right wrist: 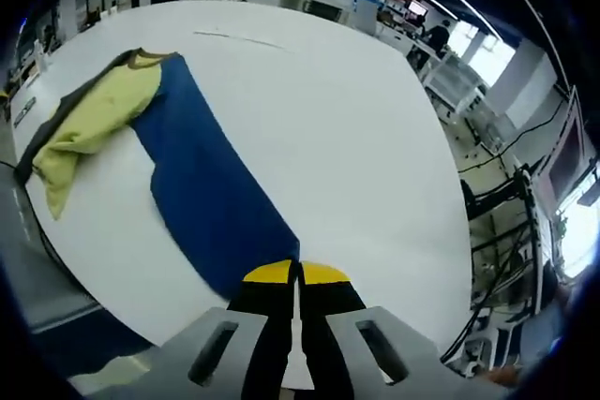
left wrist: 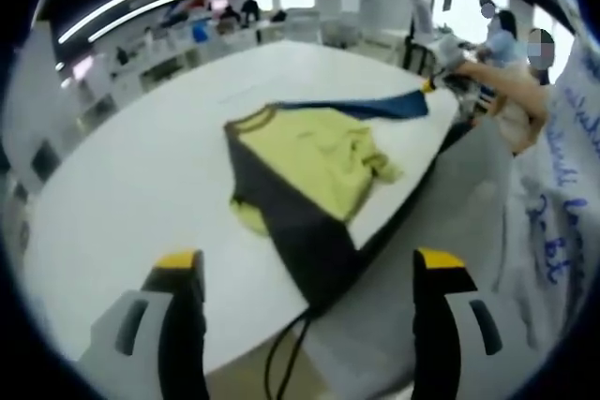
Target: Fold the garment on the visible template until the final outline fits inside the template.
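While your right hand-held gripper (right wrist: 297, 274) is clenched on the near edge of the garment (right wrist: 202, 185), its yellow-tipped jaws pressed together with blue fabric pinched between them, your left hand-held gripper (left wrist: 309, 269) hangs released, jaws wide apart and holding nothing. In the right gripper view the blue panel runs as a long strip from your jaws away to the far left, where it meets the yellow-green body (right wrist: 94, 119) and the collar (right wrist: 145, 56). That strip is the garment's long axis, and it points straight back at your right hand, so any fold along it starts from the hand that already has hold.

In the left gripper view the garment (left wrist: 309, 170) lies ahead of the open jaws, slightly right of centre, near the right edge of the white desk (left wrist: 141, 175). A dark grey part (left wrist: 300, 222) drapes toward that edge, closest to your left hand, with the yellow-green bunched beyond it and the blue strip (left wrist: 375, 105) stretched off to the far right. A thin grey line (right wrist: 239, 39) on the desk beyond the garment may be part of the template; I cannot tell its outline. The garment looks rumpled and spread long, so the fold seems unfinished. People (left wrist: 511, 53) stand past the desk's far right corner.
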Demonstrator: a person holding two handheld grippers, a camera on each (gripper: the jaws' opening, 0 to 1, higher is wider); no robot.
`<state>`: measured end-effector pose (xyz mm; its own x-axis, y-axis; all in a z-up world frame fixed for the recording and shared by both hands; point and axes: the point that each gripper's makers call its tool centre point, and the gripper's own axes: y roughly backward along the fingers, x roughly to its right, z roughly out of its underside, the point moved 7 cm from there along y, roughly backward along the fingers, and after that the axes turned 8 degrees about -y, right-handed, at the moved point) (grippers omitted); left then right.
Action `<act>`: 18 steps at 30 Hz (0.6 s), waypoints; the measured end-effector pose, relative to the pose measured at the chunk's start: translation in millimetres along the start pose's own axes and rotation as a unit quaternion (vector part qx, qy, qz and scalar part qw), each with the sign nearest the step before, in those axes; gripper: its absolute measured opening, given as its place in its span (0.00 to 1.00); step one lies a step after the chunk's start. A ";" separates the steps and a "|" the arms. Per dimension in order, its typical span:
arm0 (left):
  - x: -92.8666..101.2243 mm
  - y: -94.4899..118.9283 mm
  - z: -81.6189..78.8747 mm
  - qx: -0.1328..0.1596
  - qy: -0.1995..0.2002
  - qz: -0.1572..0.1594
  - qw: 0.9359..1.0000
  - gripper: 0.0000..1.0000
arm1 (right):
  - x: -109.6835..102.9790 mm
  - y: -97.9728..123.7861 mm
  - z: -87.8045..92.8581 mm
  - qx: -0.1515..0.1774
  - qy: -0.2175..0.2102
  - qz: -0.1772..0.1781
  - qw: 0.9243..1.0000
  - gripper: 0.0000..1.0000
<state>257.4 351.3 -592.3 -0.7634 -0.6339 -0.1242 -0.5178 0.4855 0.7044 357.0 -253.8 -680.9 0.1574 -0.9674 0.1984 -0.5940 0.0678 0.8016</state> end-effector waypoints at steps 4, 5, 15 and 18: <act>-0.4 1.1 1.4 -0.003 -0.001 -0.002 1.000 0.88 | 11.1 -3.3 -4.4 0.007 -0.004 0.020 1.000 0.02; -0.5 1.3 1.6 -0.003 0.001 -0.002 1.000 0.88 | 13.2 -4.0 -5.6 0.007 -0.001 0.025 1.000 0.02; -0.3 3.4 1.8 -0.006 0.001 -0.002 1.000 0.88 | 33.3 -19.5 -17.5 -0.004 0.000 0.033 0.999 0.02; 0.5 3.8 1.9 -0.007 0.003 -0.002 1.000 0.88 | 34.1 -25.6 -18.1 -0.014 -0.005 0.026 1.000 0.02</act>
<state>254.3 354.0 -591.0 -0.7591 -0.6394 -0.1226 -0.5148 0.4742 0.7143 391.8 -284.2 -684.5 0.1186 -0.9646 0.2355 -0.5792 0.1254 0.8055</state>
